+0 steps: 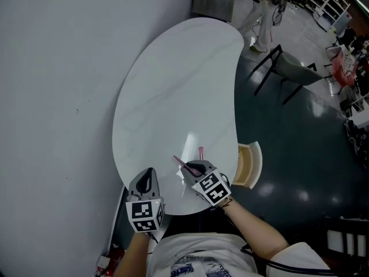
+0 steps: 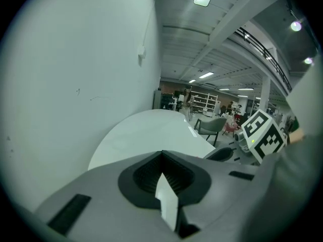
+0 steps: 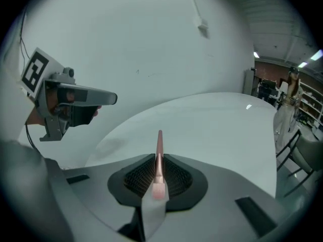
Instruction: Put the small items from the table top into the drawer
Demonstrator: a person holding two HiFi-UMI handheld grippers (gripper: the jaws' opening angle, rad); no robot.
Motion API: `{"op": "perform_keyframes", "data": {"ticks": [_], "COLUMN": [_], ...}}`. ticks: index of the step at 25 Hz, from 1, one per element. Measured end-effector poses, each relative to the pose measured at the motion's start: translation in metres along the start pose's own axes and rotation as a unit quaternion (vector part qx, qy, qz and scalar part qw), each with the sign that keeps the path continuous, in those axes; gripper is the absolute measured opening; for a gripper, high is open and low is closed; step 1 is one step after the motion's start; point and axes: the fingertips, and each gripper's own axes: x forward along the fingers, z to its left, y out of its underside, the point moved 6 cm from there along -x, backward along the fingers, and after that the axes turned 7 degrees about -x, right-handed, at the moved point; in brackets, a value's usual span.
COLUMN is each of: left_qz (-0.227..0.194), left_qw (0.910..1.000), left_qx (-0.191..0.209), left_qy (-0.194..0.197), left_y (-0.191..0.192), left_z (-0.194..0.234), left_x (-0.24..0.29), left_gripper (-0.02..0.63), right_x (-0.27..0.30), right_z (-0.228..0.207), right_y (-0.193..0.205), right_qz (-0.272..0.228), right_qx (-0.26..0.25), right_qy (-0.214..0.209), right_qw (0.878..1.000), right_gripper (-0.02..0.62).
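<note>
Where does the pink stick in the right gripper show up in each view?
Head view: pink stick low centre, slanting from the right gripper's jaws over the table.
Left gripper view: not in it.
Right gripper view: bottom centre, clamped between the jaws, pointing ahead.
Shared landmark: the white table.

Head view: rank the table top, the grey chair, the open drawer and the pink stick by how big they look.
1. table top, by far the largest
2. grey chair
3. open drawer, clearly smaller than the chair
4. pink stick, only a thin sliver
</note>
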Motion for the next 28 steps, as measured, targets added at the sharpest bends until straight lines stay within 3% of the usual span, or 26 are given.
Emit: {"op": "perform_keyframes", "data": {"ticks": [9,16,21,28], "left_qz": [0.011,0.027,0.03,0.024], "left_qw": [0.9978,0.9942,0.9925,0.9919], "left_qx": [0.033,0.059,0.074,0.089], "left_qy": [0.057,0.086,0.092,0.087], "left_y": [-0.007,0.002,0.005,0.007], "left_z": [-0.06,-0.12,-0.169,-0.236], "left_x": [0.025,0.035,0.041,0.046], "left_gripper": [0.02,0.018,0.02,0.02], "right_x": [-0.076,-0.138,-0.182,-0.233], "right_z": [-0.037,-0.063,-0.087,-0.112], "right_y": [0.025,0.068,0.105,0.135], "right_qz": [-0.025,-0.044,-0.054,-0.072], "right_qx": [0.066,0.118,0.156,0.153], "right_qy": [0.081,0.13,0.149,0.147], "right_qw": [0.994,0.984,0.975,0.975], "right_gripper": [0.064,0.064,0.064,0.064]}}
